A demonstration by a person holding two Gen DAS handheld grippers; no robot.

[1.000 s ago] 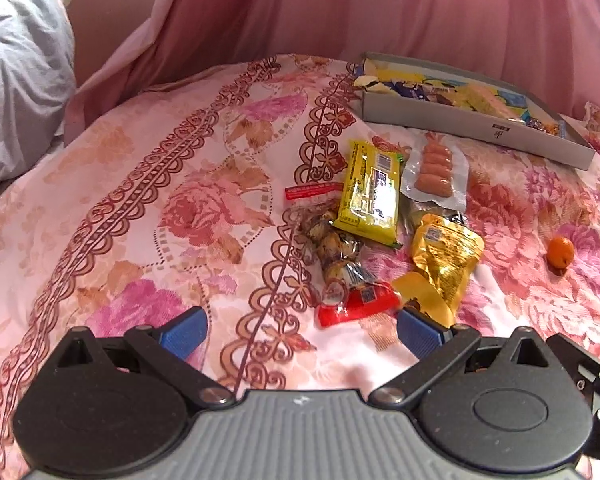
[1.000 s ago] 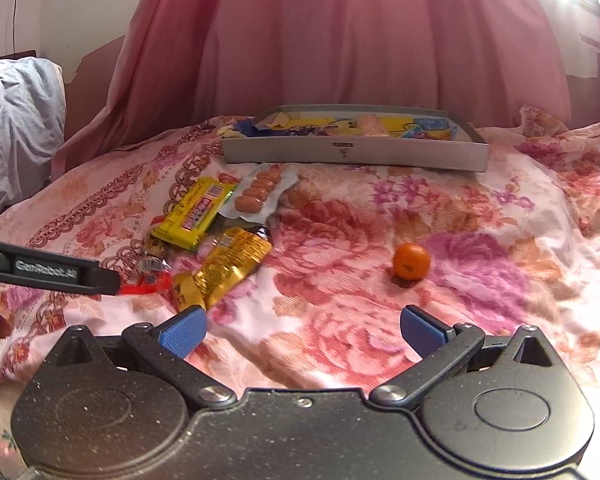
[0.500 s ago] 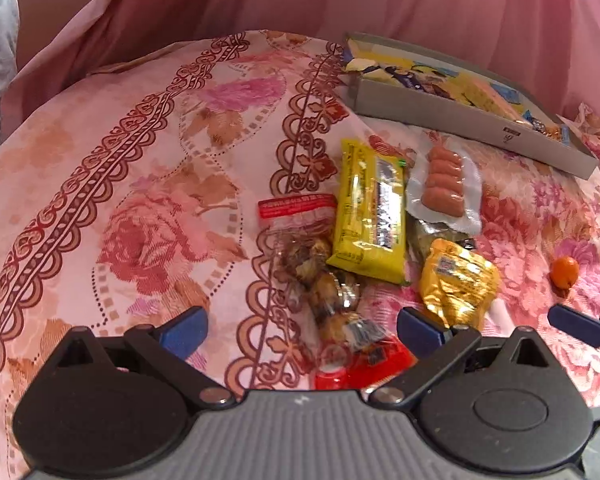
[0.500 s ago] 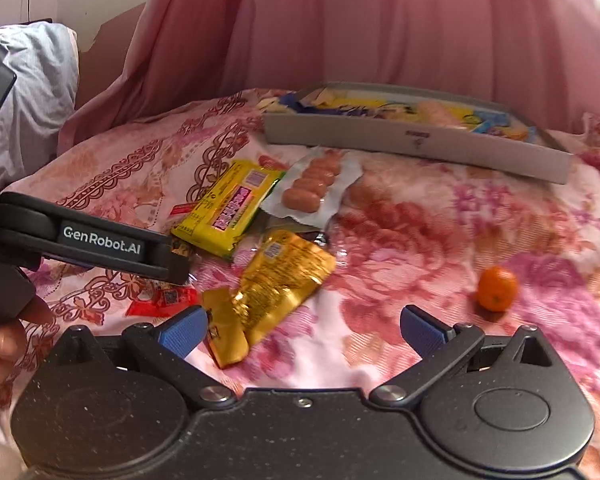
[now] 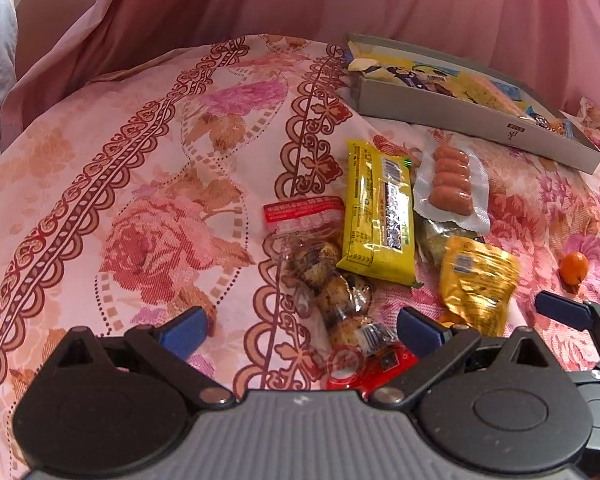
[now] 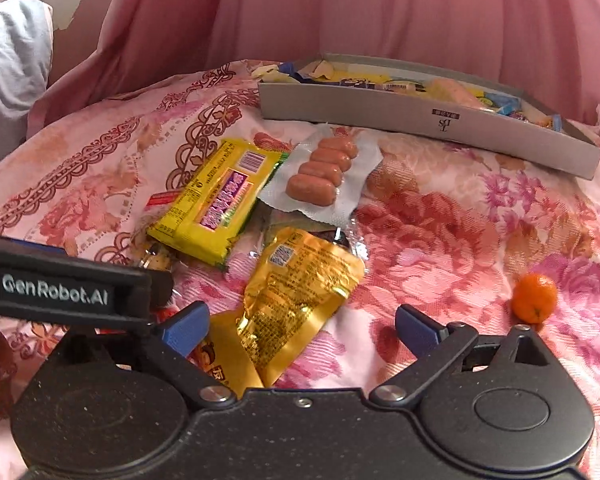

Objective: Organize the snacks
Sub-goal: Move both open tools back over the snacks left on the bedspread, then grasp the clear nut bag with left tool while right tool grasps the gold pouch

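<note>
Gold pouch (image 6: 300,292): lies flat on the bed (image 6: 440,240) between the fingers of the right tongs (image 6: 302,326), likely the next pick.
Right tongs: wide but starting to close; nothing pressed yet.
Left tongs (image 5: 298,330): wide, empty, over the clear bag of nuts (image 5: 332,288).
Loose snacks: yellow bar (image 6: 216,204) and sausage pack (image 6: 320,176) ahead of both tongs; orange (image 6: 534,298) off to the right.
Grey box (image 6: 420,124): far ahead, open-topped, already holding several wrapped snacks, so probably the collecting place.

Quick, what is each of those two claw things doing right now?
Left gripper: open, holding nothing.
Right gripper: jaws wide but closing, gold packet between them, not gripped.
</note>
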